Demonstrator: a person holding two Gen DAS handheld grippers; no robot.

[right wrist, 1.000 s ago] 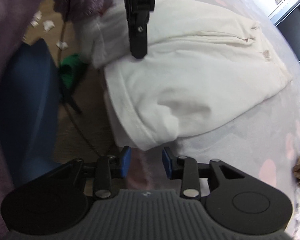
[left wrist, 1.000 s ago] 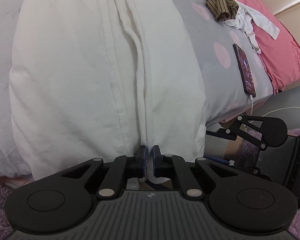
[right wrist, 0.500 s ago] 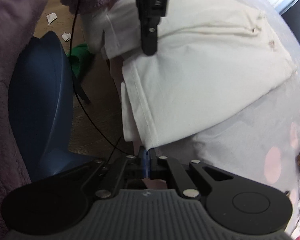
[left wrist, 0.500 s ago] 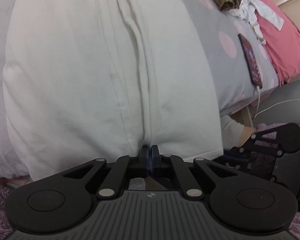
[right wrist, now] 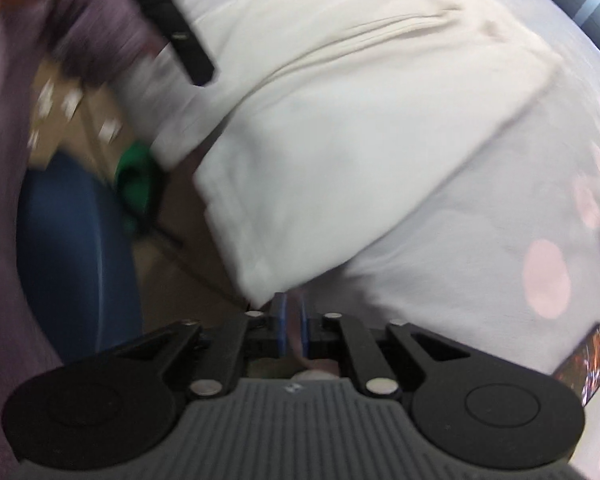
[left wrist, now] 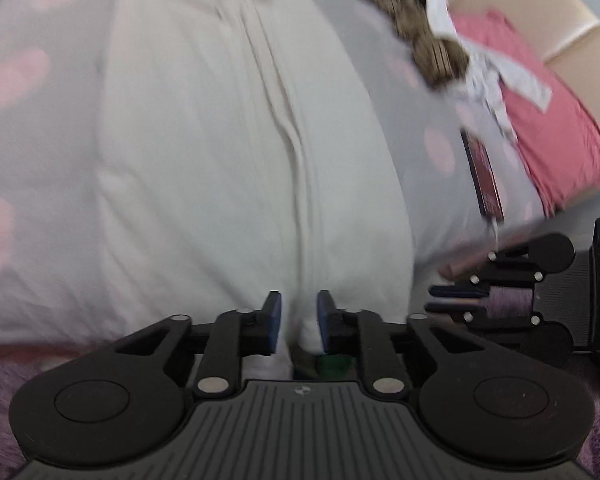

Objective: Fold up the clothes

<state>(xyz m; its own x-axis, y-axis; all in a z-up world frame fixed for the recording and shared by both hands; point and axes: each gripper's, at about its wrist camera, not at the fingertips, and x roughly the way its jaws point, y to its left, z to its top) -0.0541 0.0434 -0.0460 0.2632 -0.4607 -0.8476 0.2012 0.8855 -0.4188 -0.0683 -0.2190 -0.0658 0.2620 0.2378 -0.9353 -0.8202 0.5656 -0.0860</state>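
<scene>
Left gripper (left wrist: 298, 316) jaws, just opening, straddle the cream cotton garment's (left wrist: 228, 168) hem unpressed; right gripper (right wrist: 293, 330) jaws, just opening slightly, stand narrowly apart at its corner, grip unclear

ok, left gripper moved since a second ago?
Yes: left gripper pulled back from the bed; phone sits lower in view, more white garment shows. Jaws have just been opening, hem between them.

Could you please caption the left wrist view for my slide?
Left gripper, jaws just opened, straddles the near edge of white trousers on a polka-dot bed.
</scene>
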